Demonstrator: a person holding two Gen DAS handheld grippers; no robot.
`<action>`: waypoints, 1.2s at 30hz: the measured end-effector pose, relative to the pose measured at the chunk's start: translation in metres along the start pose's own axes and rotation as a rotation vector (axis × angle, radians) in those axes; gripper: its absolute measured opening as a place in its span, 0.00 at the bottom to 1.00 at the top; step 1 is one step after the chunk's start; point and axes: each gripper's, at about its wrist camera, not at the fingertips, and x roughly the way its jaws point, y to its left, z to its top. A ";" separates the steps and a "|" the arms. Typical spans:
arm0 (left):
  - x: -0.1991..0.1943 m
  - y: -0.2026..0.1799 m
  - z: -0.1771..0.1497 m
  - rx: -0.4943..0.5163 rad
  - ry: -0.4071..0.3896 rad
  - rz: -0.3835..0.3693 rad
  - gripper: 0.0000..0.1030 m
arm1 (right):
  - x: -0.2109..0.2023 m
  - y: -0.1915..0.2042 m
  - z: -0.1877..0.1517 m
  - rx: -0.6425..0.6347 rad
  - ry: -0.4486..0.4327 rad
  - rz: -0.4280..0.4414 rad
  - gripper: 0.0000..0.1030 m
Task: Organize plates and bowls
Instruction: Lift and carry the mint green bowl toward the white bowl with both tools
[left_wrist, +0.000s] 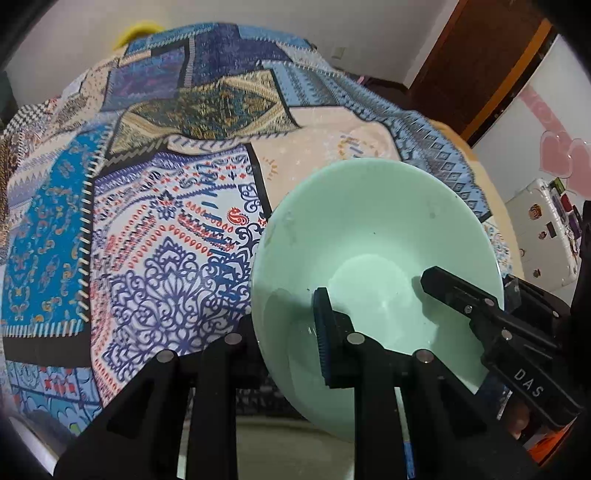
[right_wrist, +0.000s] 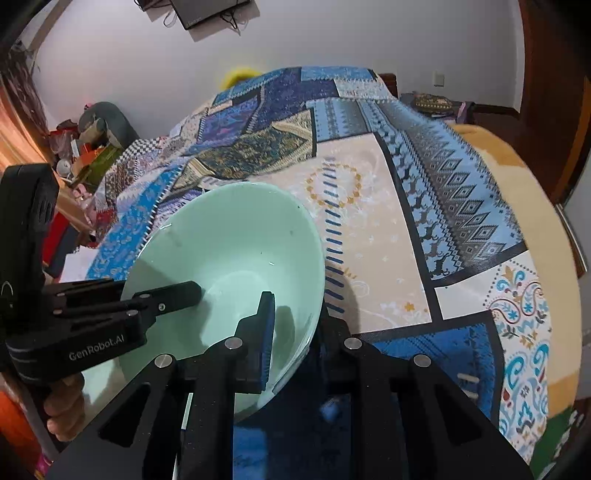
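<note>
The mint-green bowl (left_wrist: 373, 266) hangs tilted over the bed's patchwork bedspread (left_wrist: 147, 221), its rim pinched on opposite sides by the left gripper (left_wrist: 291, 332) and right gripper (right_wrist: 295, 328). It looks rigid, glossy, slippery and breakable; rim holds suit it.

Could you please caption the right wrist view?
Both grippers clamp a mint-green bowl above a patchwork cloth.
</note>
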 end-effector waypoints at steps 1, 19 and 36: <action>-0.006 -0.001 -0.002 0.001 -0.013 0.000 0.20 | -0.005 0.003 0.000 -0.005 -0.011 -0.002 0.17; -0.112 0.013 -0.041 -0.041 -0.198 -0.022 0.20 | -0.056 0.063 -0.003 -0.073 -0.111 0.038 0.17; -0.183 0.073 -0.102 -0.114 -0.304 0.026 0.20 | -0.061 0.144 -0.021 -0.168 -0.132 0.119 0.17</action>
